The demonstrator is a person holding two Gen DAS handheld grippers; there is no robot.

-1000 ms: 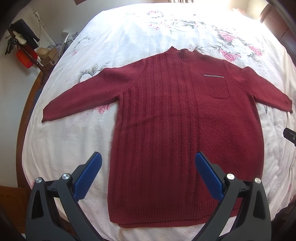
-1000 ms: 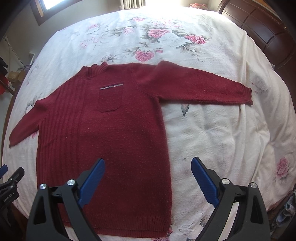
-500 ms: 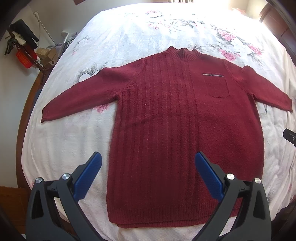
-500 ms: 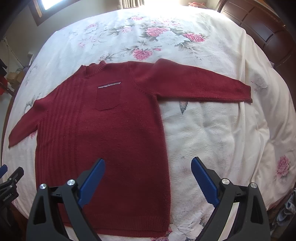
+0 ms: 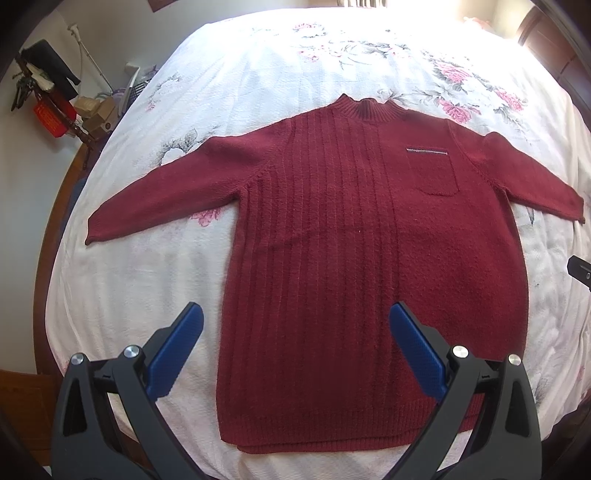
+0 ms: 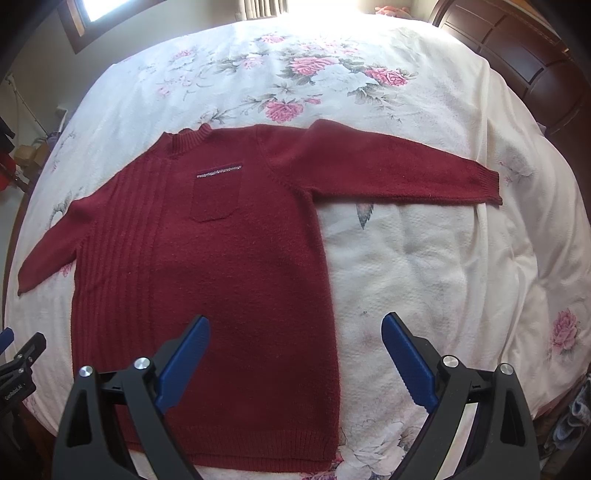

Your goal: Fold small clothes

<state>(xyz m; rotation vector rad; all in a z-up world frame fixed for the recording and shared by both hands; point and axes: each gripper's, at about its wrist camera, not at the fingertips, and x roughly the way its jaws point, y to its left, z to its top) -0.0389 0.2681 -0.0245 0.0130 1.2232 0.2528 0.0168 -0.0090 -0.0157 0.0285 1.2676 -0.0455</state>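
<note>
Sweater: a dark red knit sweater (image 5: 369, 266) lies flat and face up on the bed, both sleeves spread out sideways, collar away from the cameras, hem nearest them.
Bed: a white bedspread (image 5: 140, 280) printed with pink roses.
Left gripper (image 5: 295, 325): jaws spread wide, holding nothing, hovering above the hem on the ribbed half of the sweater.
Right gripper (image 6: 295, 332): jaws likewise wide apart and empty, above the sweater's plain side edge.
Left wrist view only: the full left sleeve (image 5: 162, 195) to its cuff, and clutter with a red tag (image 5: 51, 114) by the wall.
Right wrist view only: the whole right sleeve (image 6: 399, 166), a dark wooden headboard (image 6: 517, 59), and a window (image 6: 99, 7).
Chest pocket (image 6: 216, 195): seen in both views, with a pale trim along its top.
</note>
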